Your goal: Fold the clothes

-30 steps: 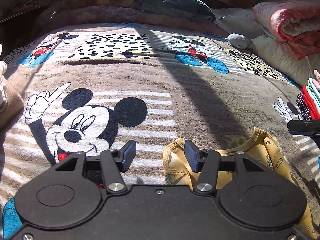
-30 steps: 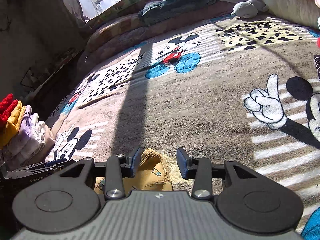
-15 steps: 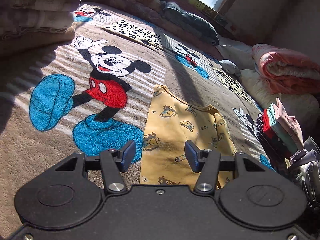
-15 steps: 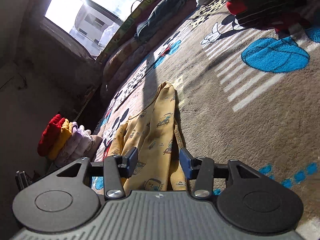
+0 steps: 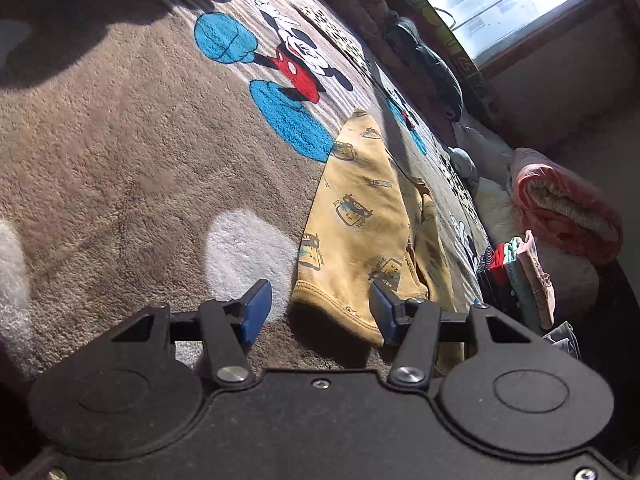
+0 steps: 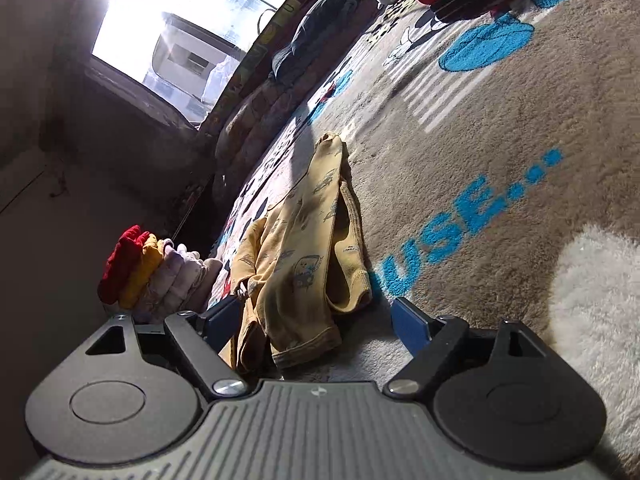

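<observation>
Sunlight from a window (image 5: 500, 4) falls on a brown cartoon-mouse blanket (image 5: 120, 128) that is spread over the bed. A small yellow top (image 5: 360, 216) with little printed pictures is laid on this blanket, long and narrow, with one side already turned over the middle. It is not yet a small neat pile.

The left gripper (image 5: 320, 308) is held low at the near hem of the yellow top, and its blue jaws are wide apart with nothing between them. The right gripper (image 6: 316, 320) is held at the other near corner, where a cuff is seen, and its jaws are wide apart too.

It is judged that the near end is about to be picked up. For this to be done well, each corner should be pinched through all its layers, and none of the fluffy blanket should be caught. Both corners should be lifted together and kept level, so the cloth is not twisted.

To the right of the yellow top, a stack of folded clothes (image 5: 516, 276) is seen. To its left, another stack (image 6: 148, 272) in red, yellow and pale purple is seen.
</observation>
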The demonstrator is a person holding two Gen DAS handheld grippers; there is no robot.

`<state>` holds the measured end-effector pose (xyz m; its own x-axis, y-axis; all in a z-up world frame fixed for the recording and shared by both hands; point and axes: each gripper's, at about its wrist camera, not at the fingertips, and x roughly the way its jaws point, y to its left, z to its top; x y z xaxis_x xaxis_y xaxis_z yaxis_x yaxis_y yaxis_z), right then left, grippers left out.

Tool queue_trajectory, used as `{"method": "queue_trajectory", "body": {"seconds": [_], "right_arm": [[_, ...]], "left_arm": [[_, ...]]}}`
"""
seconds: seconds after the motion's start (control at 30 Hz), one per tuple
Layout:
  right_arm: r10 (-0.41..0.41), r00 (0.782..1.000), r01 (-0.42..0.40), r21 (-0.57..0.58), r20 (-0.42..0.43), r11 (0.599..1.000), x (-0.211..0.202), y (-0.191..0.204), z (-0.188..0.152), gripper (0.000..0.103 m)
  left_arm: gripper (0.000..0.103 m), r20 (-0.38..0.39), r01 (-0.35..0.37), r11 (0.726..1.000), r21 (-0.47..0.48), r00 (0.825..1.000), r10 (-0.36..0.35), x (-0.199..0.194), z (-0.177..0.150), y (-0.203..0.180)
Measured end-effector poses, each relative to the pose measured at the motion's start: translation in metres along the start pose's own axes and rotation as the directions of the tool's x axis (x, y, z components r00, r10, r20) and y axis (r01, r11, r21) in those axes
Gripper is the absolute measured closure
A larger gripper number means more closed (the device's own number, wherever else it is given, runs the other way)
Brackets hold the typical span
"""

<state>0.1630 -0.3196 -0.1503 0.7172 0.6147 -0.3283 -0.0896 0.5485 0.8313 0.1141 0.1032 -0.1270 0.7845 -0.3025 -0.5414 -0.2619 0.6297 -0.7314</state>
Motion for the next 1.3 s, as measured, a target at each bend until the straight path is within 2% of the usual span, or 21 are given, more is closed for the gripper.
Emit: {"method": "queue_trajectory", "body": {"seconds": [0.13, 0.2, 0.3, 0.37, 0.43, 0.47, 0.5, 0.53, 0.7, 0.83, 0.97, 1.07, 1.3], "right_arm": [[0.005, 1.0, -0.005, -0.003, 0.028, 1.0, 0.0, 0.001, -0.007, 0.017], [-0.008, 1.0, 0.009, -0.023, 0.026, 1.0, 0.003, 0.003, -0.009, 0.014], [-0.014, 1.0, 0.016, -0.045, 0.027, 0.999, 0.007, 0.008, -0.011, 0.007], [-0.019, 0.999, 0.02, -0.058, 0.028, 0.998, 0.009, 0.009, -0.012, 0.006], [-0.026, 0.999, 0.028, -0.075, 0.029, 0.997, 0.01, 0.009, -0.014, 0.006], [-0.029, 0.999, 0.031, -0.085, 0.028, 0.996, 0.011, 0.01, -0.015, 0.006], [-0.03, 0.999, 0.033, -0.092, 0.028, 0.995, 0.011, 0.01, -0.015, 0.005], [-0.031, 0.999, 0.034, -0.101, 0.027, 0.994, 0.011, 0.01, -0.016, 0.005], [-0.028, 0.999, 0.031, -0.123, 0.023, 0.992, 0.012, 0.011, -0.016, 0.005], [-0.03, 0.999, 0.033, -0.143, 0.021, 0.989, 0.014, 0.012, -0.015, 0.005], [-0.034, 0.999, 0.037, -0.154, 0.024, 0.987, 0.016, 0.013, -0.015, 0.004], [-0.037, 0.999, 0.041, -0.16, 0.027, 0.986, 0.018, 0.014, -0.015, 0.003], [-0.048, 0.998, 0.053, -0.192, 0.033, 0.98, 0.022, 0.018, -0.016, 0.002]], "left_arm": [[0.053, 0.012, 0.05, 0.991, -0.122, 0.999, -0.049, 0.0, -0.013, 0.011], [0.057, 0.029, 0.059, 0.988, -0.145, 0.998, -0.056, 0.002, -0.016, 0.01], [0.068, 0.058, 0.041, 0.985, -0.17, 0.998, -0.031, 0.009, -0.018, 0.011], [0.069, 0.075, 0.034, 0.986, -0.163, 0.997, -0.022, 0.014, -0.019, 0.009], [0.081, 0.084, 0.014, 0.99, -0.142, 0.996, -0.002, 0.018, -0.018, 0.006], [0.083, 0.084, 0.006, 0.992, -0.127, 0.996, 0.004, 0.018, -0.017, 0.005], [0.092, 0.085, -0.001, 0.994, -0.111, 0.996, 0.011, 0.018, -0.015, 0.003], [0.095, 0.086, -0.009, 0.996, -0.094, 0.996, 0.017, 0.018, -0.013, 0.001], [0.098, 0.129, -0.008, 1.0, 0.028, 0.992, 0.004, 0.0, 0.012, -0.014], [0.098, 0.158, 0.002, 0.993, 0.12, 0.987, -0.021, -0.018, 0.047, -0.028], [0.098, 0.178, -0.024, 0.979, 0.203, 0.984, -0.012, -0.031, 0.087, -0.041], [0.099, 0.186, -0.072, 0.961, 0.266, 0.982, 0.022, -0.037, 0.11, -0.045], [0.099, 0.216, -0.172, 0.938, 0.299, 0.97, 0.109, -0.042, 0.153, -0.028]]}}
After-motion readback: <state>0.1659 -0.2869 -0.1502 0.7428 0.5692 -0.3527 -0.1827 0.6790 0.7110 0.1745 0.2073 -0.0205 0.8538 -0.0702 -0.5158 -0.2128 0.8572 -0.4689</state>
